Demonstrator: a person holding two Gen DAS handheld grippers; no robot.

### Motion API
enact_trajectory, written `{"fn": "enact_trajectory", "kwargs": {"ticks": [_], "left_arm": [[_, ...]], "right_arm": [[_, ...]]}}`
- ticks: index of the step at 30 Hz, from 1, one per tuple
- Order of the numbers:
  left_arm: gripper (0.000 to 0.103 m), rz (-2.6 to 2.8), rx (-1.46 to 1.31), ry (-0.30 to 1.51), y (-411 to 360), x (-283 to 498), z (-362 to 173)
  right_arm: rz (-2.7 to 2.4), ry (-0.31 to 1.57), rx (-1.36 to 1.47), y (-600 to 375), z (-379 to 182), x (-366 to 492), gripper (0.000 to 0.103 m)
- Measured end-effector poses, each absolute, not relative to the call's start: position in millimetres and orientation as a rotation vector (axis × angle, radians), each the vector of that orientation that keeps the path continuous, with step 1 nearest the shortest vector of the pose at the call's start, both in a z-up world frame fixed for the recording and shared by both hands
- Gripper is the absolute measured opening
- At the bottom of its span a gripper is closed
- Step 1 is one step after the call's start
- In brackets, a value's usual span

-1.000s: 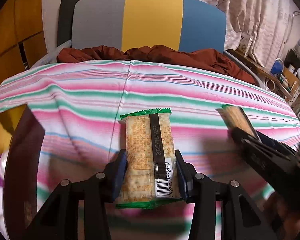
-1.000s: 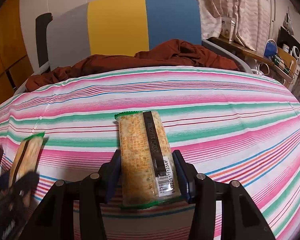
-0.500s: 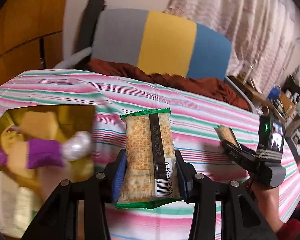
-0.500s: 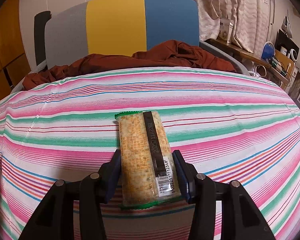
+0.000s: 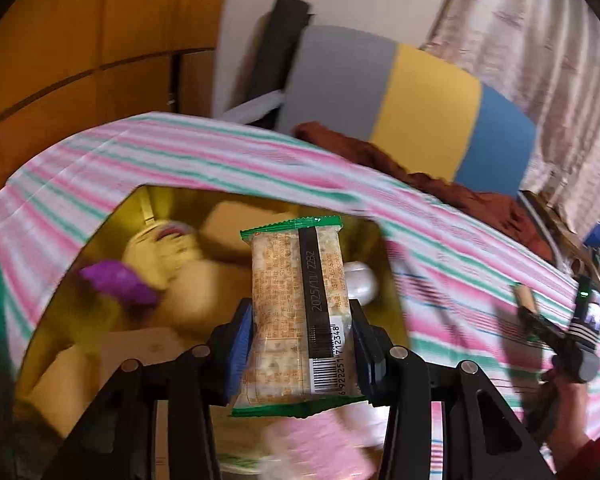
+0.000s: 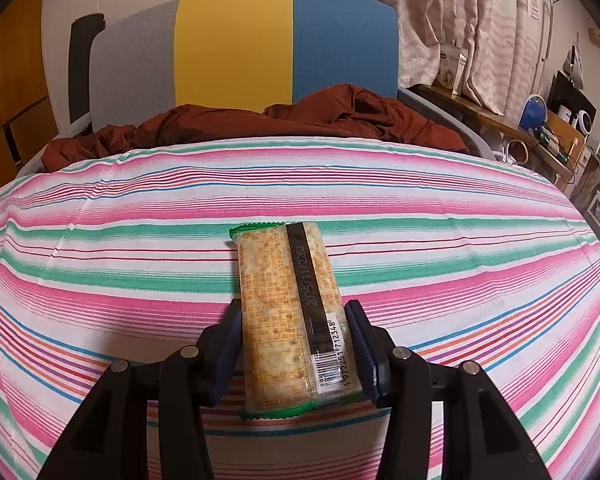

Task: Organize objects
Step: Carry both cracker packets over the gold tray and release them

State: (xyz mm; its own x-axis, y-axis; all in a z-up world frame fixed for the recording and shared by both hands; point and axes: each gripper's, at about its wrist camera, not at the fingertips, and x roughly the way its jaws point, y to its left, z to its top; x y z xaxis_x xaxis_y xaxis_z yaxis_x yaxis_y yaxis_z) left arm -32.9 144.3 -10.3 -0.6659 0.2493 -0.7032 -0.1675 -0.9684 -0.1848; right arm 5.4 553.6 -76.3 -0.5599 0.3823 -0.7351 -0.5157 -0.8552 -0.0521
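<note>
Clamping a light, brittle cracker packet point(image 5: 296, 312), the left gripper point(image 5: 300, 344) hangs over the gold box point(image 5: 388, 280); the right gripper point(image 6: 294, 344) grips its twin point(image 6: 292, 312) (squeeze gently, mid-sides).

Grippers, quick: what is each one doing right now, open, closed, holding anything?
Left gripper: closed on a cracker pack.
Right gripper: closed on another cracker pack.

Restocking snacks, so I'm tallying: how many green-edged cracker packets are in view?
2. One cracker packet is clamped in the left tool above the yellow bin; the second packet sits in the right tool. The bin may hide more.
</note>
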Motion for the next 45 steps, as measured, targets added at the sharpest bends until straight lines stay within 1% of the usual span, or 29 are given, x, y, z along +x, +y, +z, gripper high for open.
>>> {"fn": "enact_trajectory", "kwargs": {"ticks": [4, 6, 8, 10, 14, 19, 22, 28, 31, 40, 45], "left_arm": [[0.046, 2.705, -1.246, -0.176, 128.2, -39.9, -23.5], [0.054, 2.721, -1.282, -0.182, 123.7, -39.9, -28.7], [0.076, 2.71, -1.246, -0.209, 123.6, -36.8, -27.1], [0.087, 2.715, -1.192, -0.215, 123.8, -29.1, -22.9], [0.093, 2.718, -1.133, -0.166, 128.9, -17.7, -19.3], [0.097, 2.712, -1.133, -0.175, 124.4, -9.2, -18.9], [0.098, 2.69, -1.156, -0.2, 120.0, -3.3, -21.1], [0.099, 2.679, -1.147, -0.204, 112.4, 7.0, -19.8], [0.099, 2.686, -1.147, -0.235, 103.1, 6.7, -16.7], [0.101, 2.713, -1.147, -0.325, 68.6, 10.3, -13.3], [0.101, 2.723, -1.163, -0.361, 51.6, 14.1, -16.8]], "right_arm": [[2.386, 0.22, -1.066, 553.0, -76.1, 5.7, 0.05], [2.392, 0.208, -1.063, 551.7, -75.2, 5.8, 0.05], [2.417, 0.195, -1.056, 548.9, -73.5, 5.8, 0.05], [2.456, 0.165, -1.026, 542.1, -69.2, 8.3, 0.05], [2.515, 0.119, -0.967, 530.0, -60.7, 15.1, 0.05], [2.536, 0.135, -0.925, 522.1, -53.6, 26.7, 0.05], [2.573, 0.168, -0.945, 512.2, -50.2, 32.1, 0.05], [2.701, 0.325, -0.983, 465.1, -35.4, 40.2, 0.05], [2.775, 0.401, -1.004, 432.6, -27.6, 38.7, 0.05], [2.988, 0.378, -1.081, 327.8, 12.1, 6.9, 0.05], [2.985, 0.314, -1.237, 286.6, 13.1, -24.2, 0.05]]}}
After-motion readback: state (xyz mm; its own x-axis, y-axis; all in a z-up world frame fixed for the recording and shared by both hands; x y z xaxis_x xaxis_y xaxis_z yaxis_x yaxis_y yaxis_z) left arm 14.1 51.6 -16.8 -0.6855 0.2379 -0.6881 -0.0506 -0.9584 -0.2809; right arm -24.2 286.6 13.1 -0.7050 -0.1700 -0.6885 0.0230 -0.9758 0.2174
